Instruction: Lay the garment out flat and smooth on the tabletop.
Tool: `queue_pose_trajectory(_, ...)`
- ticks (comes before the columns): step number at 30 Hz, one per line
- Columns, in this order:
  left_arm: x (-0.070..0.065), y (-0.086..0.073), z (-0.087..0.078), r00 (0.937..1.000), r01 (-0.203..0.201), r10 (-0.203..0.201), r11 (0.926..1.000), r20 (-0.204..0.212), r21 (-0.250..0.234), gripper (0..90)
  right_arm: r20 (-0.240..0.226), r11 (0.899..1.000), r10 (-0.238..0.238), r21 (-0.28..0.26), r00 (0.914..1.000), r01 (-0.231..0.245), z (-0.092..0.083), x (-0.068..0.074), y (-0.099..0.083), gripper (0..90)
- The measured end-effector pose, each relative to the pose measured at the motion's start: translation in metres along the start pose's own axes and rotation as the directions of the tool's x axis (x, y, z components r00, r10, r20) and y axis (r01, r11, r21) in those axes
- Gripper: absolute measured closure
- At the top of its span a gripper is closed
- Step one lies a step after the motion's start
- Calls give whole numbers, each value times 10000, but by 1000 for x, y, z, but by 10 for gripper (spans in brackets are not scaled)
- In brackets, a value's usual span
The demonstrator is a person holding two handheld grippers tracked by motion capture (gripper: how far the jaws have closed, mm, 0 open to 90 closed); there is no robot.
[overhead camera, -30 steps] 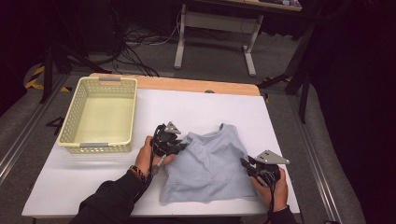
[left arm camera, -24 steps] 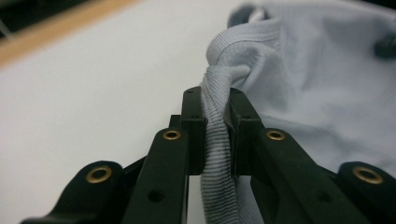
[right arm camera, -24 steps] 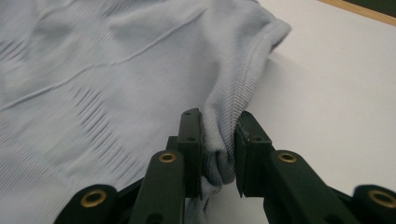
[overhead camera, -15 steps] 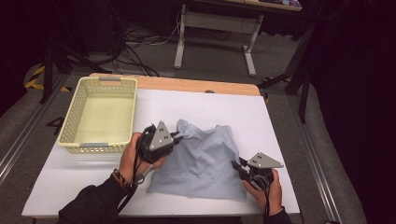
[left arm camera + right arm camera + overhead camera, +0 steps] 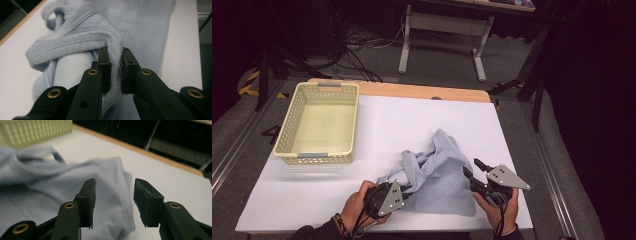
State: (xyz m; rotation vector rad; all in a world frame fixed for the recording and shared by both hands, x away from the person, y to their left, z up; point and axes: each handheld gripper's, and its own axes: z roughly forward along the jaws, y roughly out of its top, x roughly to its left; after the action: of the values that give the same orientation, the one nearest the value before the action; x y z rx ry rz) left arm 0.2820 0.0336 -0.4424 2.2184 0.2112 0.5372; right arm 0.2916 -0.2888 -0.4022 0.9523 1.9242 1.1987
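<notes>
My left tongs point(image 5: 115, 66) are clamping the shirt's point(image 5: 439, 172) ribbed edge; my right tongs point(image 5: 113, 202), just opening, are hovering empty over its hem, pointing across the table point(image 5: 387, 120).

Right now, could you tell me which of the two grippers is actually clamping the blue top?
The left gripper: its jaws pinch a ribbed edge of the blue top. The right gripper has been opening, nothing between its jaws.

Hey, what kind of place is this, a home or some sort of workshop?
Most likely a lab or recording workspace, not a home. A white table bears just a light blue garment and a plastic basket, with loose cables on the floor behind and a metal desk frame beyond.
</notes>
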Motion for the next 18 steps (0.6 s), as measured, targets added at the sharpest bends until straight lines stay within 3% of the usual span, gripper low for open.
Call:
queue_pose_trajectory(2,-1,-4,4,9999,123,-125,9998,98,181,813,-738,9997,65,-231,9972,-82,1,8,9,526)
queue_pose_trajectory(4,-2,-7,9,9998,116,-123,9992,175,394,813,-1409,9995,-299,-102,9896,288,7,24,16,523)
queue_pose_trajectory(5,-4,-10,13,9996,117,-132,9981,251,603,811,-2308,9975,-624,188,9710,686,19,45,18,524)
queue_pose_trajectory(6,-4,-10,13,9996,117,-132,9981,251,603,811,-2588,9956,-782,290,9628,886,24,52,18,527)
queue_pose_trajectory(8,-5,-13,18,9992,104,-134,9968,375,789,809,-3264,9892,-1165,468,9380,1392,35,69,16,559)
queue_pose_trajectory(9,-5,-15,19,9990,120,-155,9966,428,814,809,-3264,9892,-1165,468,9380,1392,35,69,16,559)
queue_pose_trajectory(12,-5,-18,23,9984,197,-250,9946,507,1019,810,-3741,9802,-1457,710,9158,1850,49,80,9,681)
queue_pose_trajectory(15,-3,-19,23,9977,293,-352,9945,578,1007,811,-3999,9694,-1548,1150,9034,2170,58,84,0,727)
queue_pose_trajectory(16,-2,-19,24,9972,371,-432,9945,616,979,806,-3974,9617,-1684,1347,9021,2389,61,85,-5,743)
queue_pose_trajectory(18,-1,-19,23,9962,500,-568,9937,664,1006,790,-4006,9591,-1705,1419,9002,2448,62,86,-7,757)
